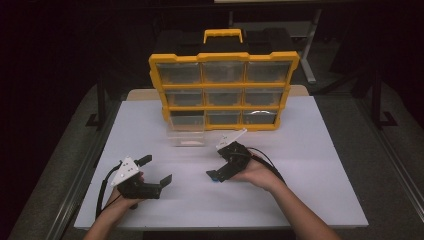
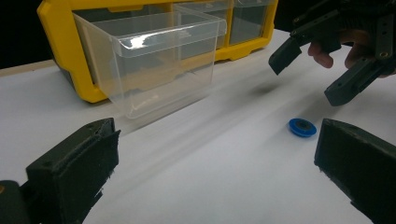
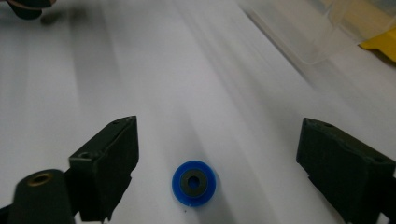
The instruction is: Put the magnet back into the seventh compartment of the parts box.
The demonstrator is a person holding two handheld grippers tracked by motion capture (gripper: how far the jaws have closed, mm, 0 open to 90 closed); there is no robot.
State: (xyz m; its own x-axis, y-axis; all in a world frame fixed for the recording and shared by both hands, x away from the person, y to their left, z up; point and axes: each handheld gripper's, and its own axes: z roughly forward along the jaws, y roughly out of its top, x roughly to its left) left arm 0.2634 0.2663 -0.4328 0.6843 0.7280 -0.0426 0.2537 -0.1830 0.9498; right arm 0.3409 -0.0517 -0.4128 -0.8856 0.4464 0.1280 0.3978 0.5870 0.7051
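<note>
Your right gripper [image 3: 217, 175] hangs spread over the blue disc [image 3: 194, 183] (centred between its 2 jaws). Left gripper [image 2: 215, 177] gapes empty. Close off-centre and you'll likely flick it away.

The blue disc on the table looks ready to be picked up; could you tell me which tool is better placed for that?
Right. The right tool hangs open with the blue disc lying between its jaws on the white table. The left tool, also open, sits farther off beside it.
</note>
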